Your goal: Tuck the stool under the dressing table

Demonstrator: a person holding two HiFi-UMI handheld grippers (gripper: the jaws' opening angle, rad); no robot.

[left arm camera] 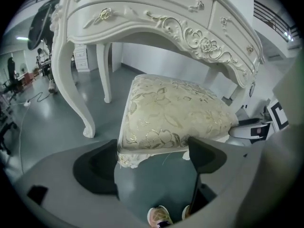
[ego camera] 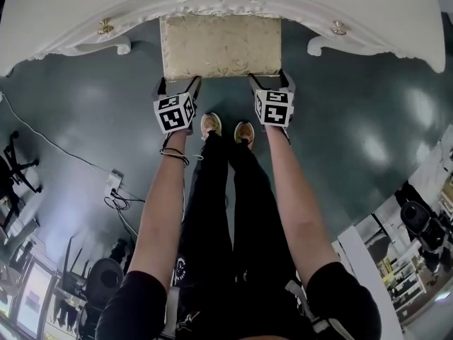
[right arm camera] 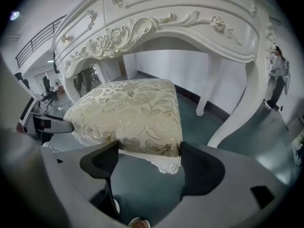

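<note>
Trouble would most likely come from an uneven shove. The cream-and-gold brocade-cushioned stool point(ego camera: 219, 44) sat on the dark green glossy floor point(ego camera: 85, 83), its far part under the white carved dressing table point(ego camera: 354, 6) and the near part of its seat showing beyond the table's front edge. More force on one corner could therefore skew it into one of the curved white table legs point(left arm camera: 71, 89).

The left tongs point(ego camera: 178, 85) had their jaws wide apart around the seat's near left corner. The right tongs point(ego camera: 270, 78) likewise stood apart around the near right corner. By my reading neither pair pinched anything firmly, so the soft padding could let them slide off or ride up. Dragging feet might also catch and tip the seat.

The tabletop hid how deep the stool reached, and its own legs were almost wholly out of sight. Whether the jaws pressed the cushion or merely neared it was hard to judge.
</note>
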